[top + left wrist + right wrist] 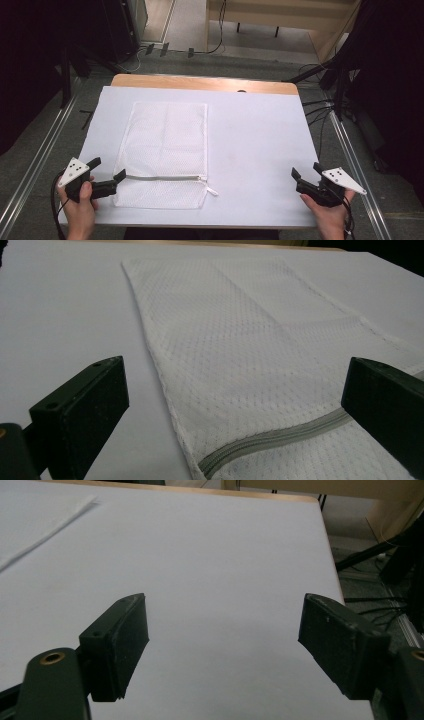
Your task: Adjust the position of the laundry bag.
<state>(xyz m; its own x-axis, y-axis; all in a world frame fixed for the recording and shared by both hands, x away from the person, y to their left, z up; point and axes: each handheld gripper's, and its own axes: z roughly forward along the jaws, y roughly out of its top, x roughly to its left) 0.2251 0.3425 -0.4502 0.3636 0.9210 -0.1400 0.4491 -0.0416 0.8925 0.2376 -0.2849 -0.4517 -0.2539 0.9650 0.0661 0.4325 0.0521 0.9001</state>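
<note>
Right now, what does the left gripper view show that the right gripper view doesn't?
The left gripper view alone shows the mesh bag's weave and its grey zipper close up. The right gripper view alone shows the table's right edge, with floor and cables beyond. Both share the white table cover and open black fingers.

White mesh bag [165, 152] flat on table [260, 150]; left gripper [106, 168] at its edge.

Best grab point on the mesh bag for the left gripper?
Probably the near-left edge of the mesh laundry bag, at the closed end of its zipper. The bag lies flat on the white table cover, so only edges offer a pinch. The left gripper, jaws open, already straddles that edge in the left gripper view; come in low from the left.
</note>
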